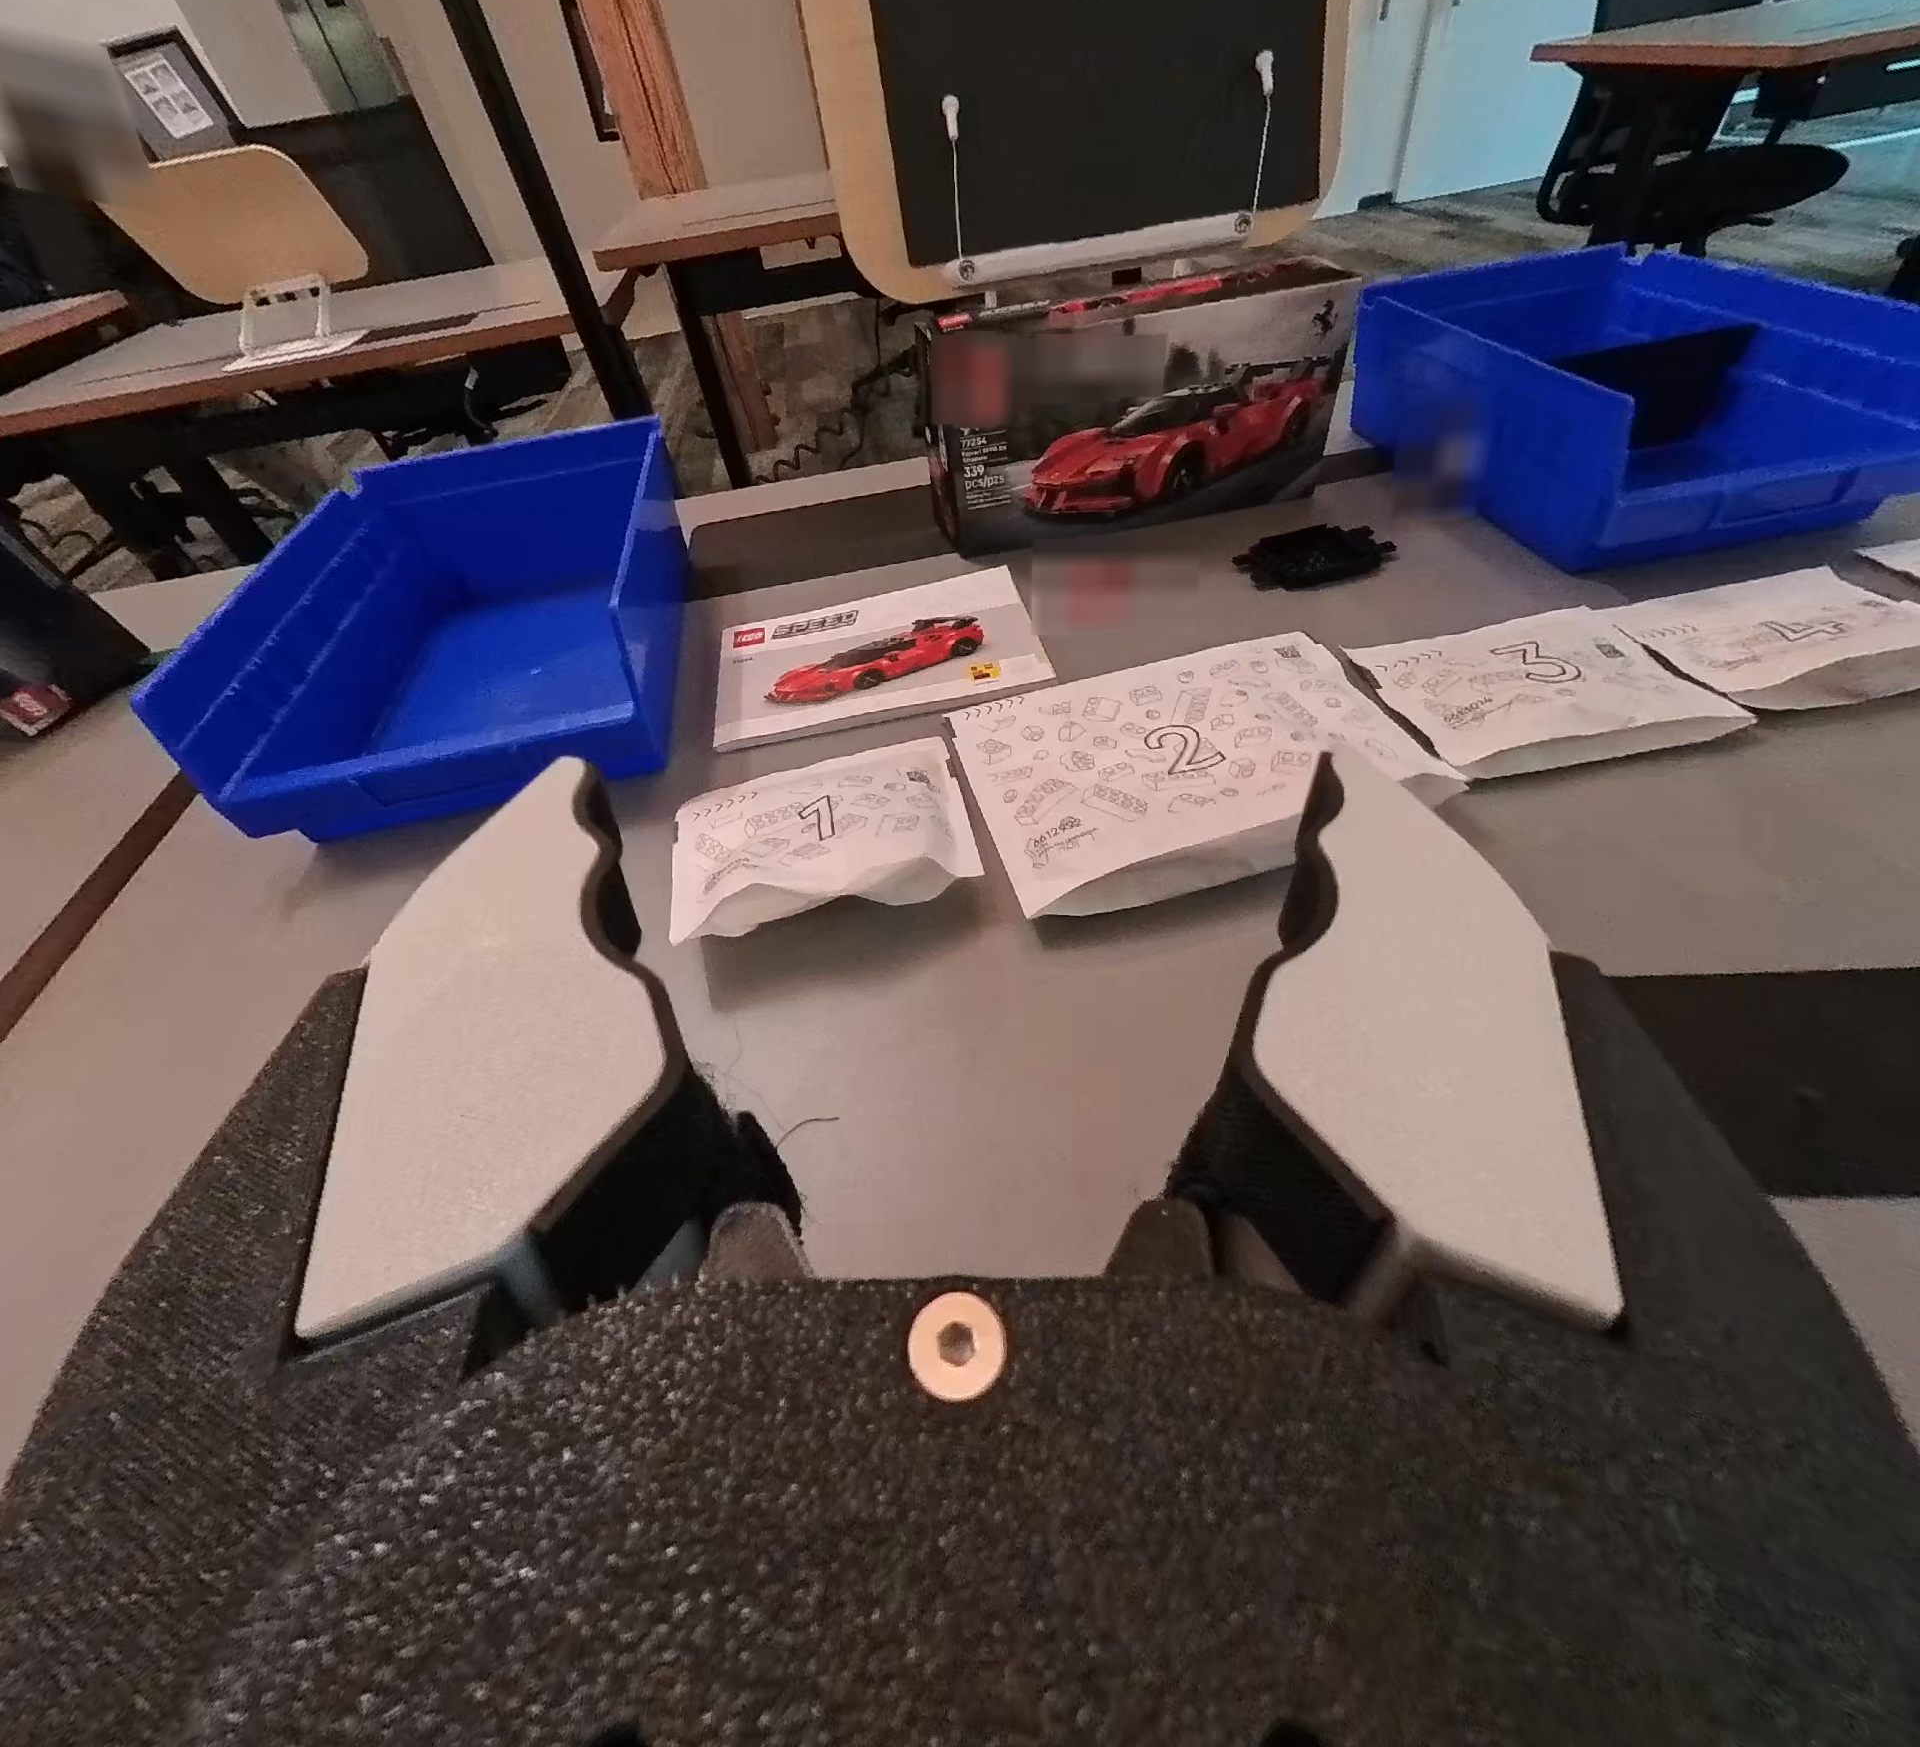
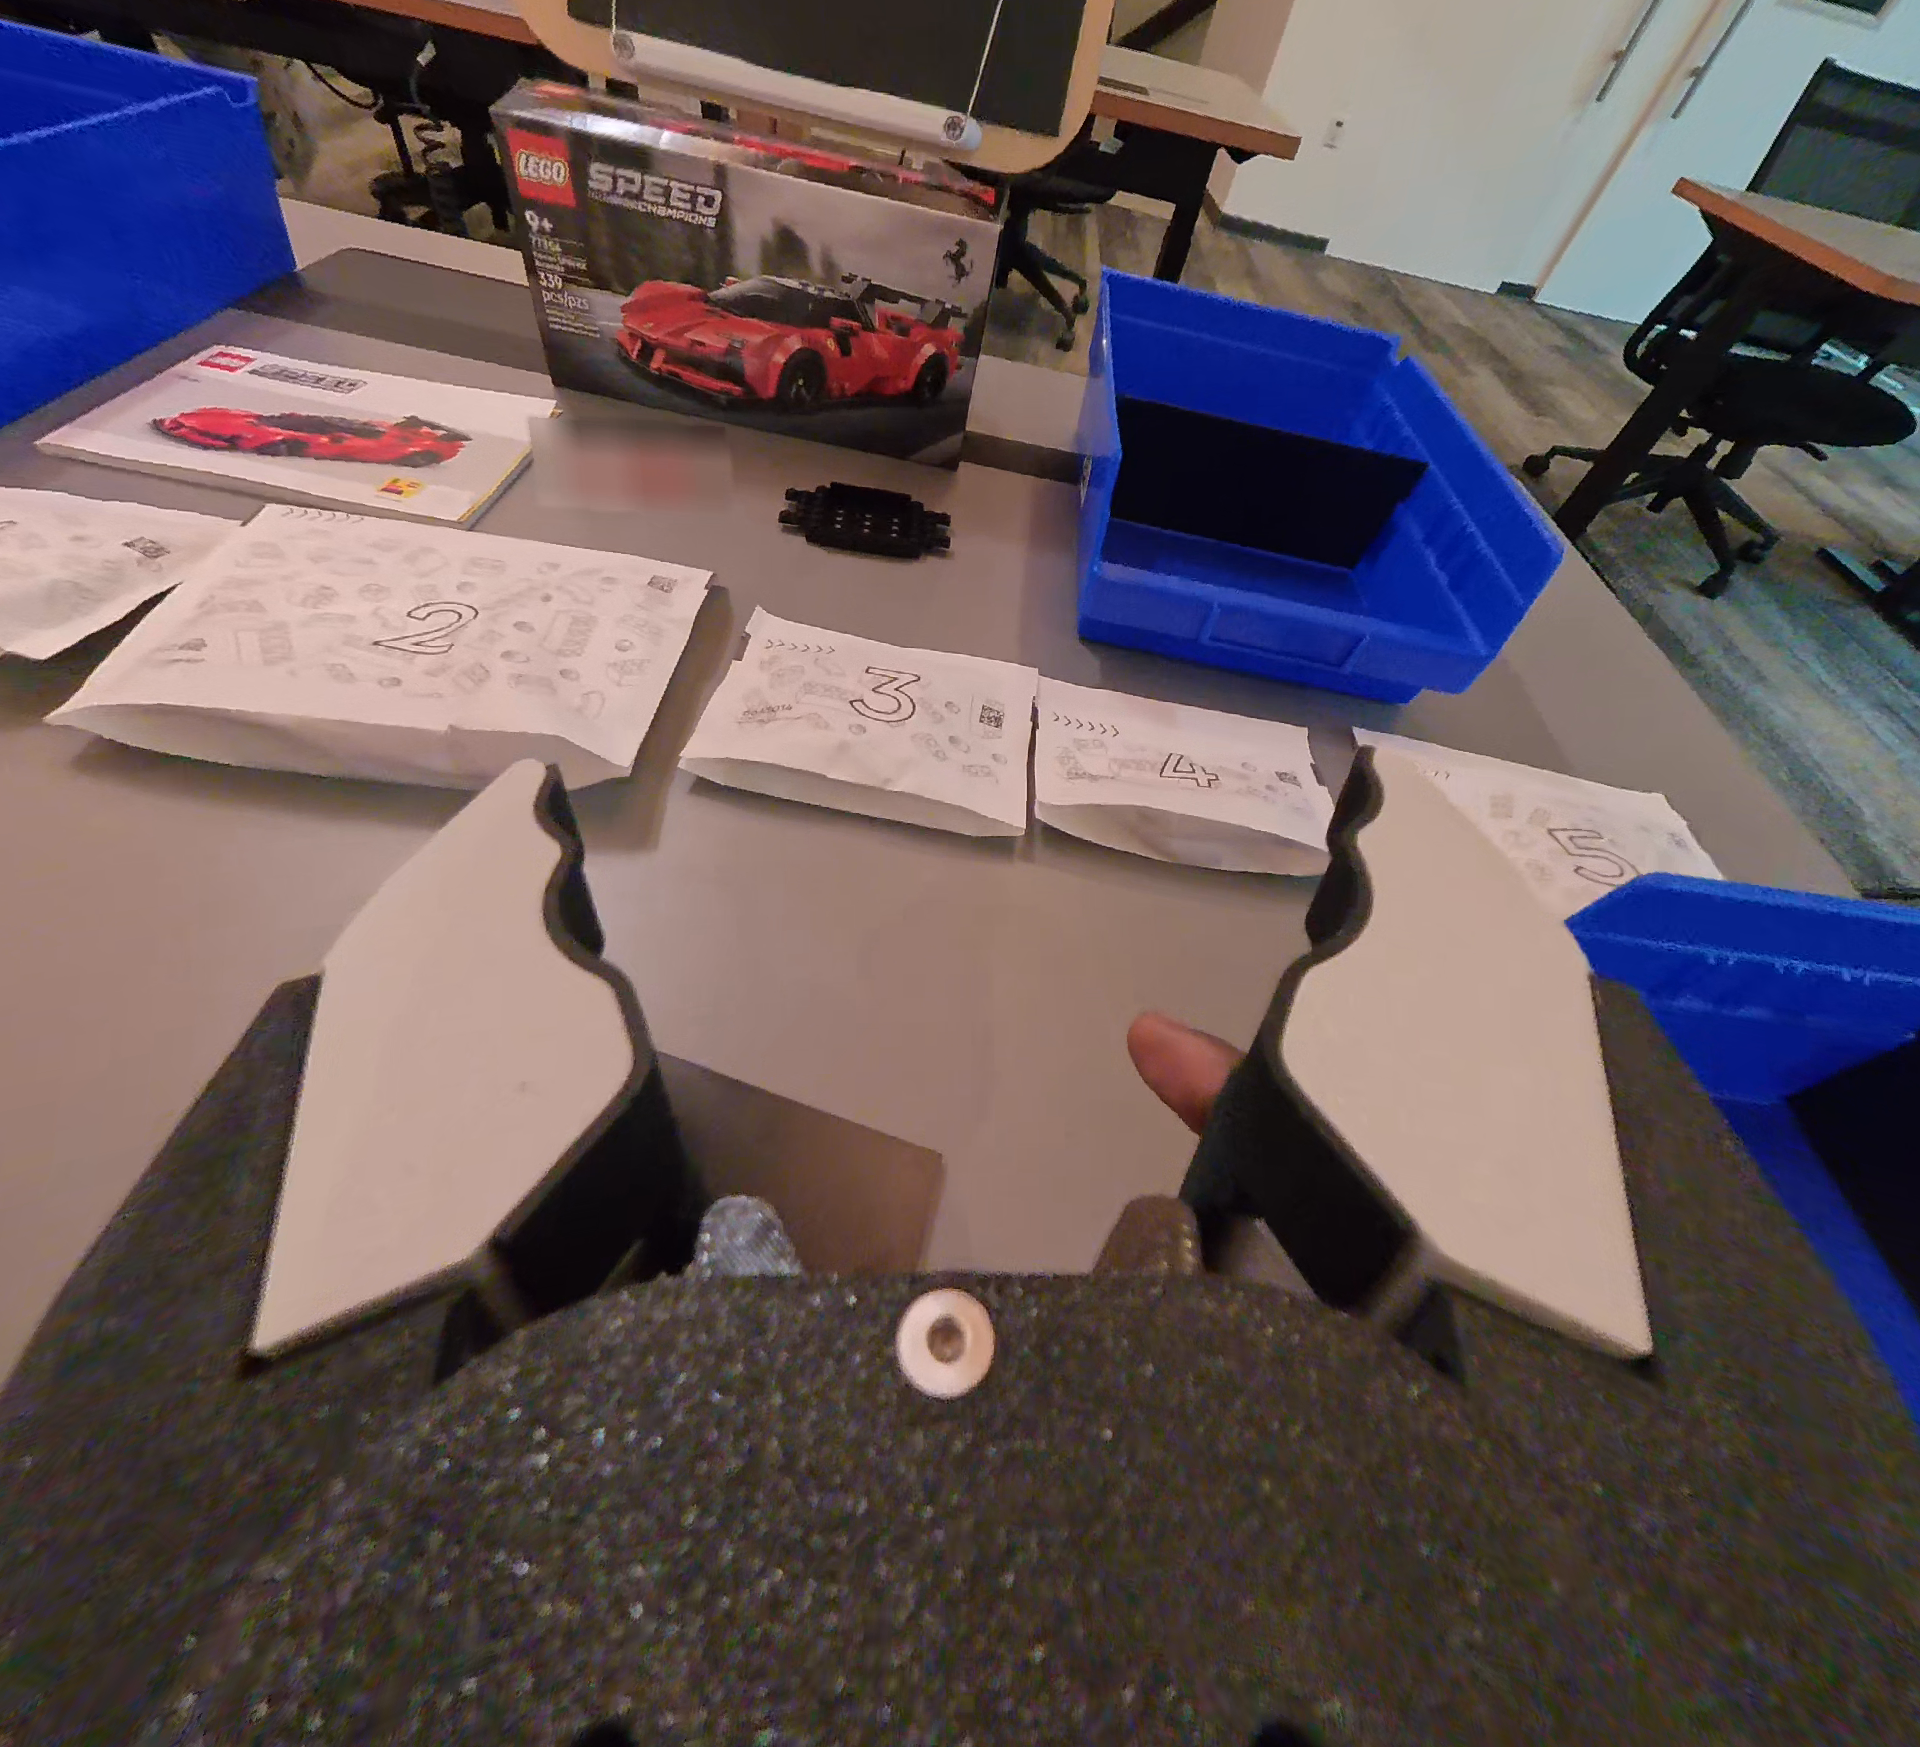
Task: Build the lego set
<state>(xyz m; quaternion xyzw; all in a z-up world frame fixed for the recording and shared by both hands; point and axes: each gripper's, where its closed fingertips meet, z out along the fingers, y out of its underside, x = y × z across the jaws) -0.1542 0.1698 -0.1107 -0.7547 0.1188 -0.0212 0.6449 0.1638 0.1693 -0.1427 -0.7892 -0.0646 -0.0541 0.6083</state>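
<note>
The right finger hides the near corner of the last white bag. At nine o'clock, a blue bin is cut off. Fuzzy patches cover part of the toy car box.

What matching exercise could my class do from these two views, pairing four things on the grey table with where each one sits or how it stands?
Things:
1. Toy car box
2. Instruction booklet
3. Black brick piece
4. Left tongs

Places or states:
A. Lies flat beside the left blue bin
B. Open wide, holding nothing
C. Stands upright at the table's far edge
D. Lies between the box and the paper bags

Pairs: 1-C, 2-A, 3-D, 4-B
</note>
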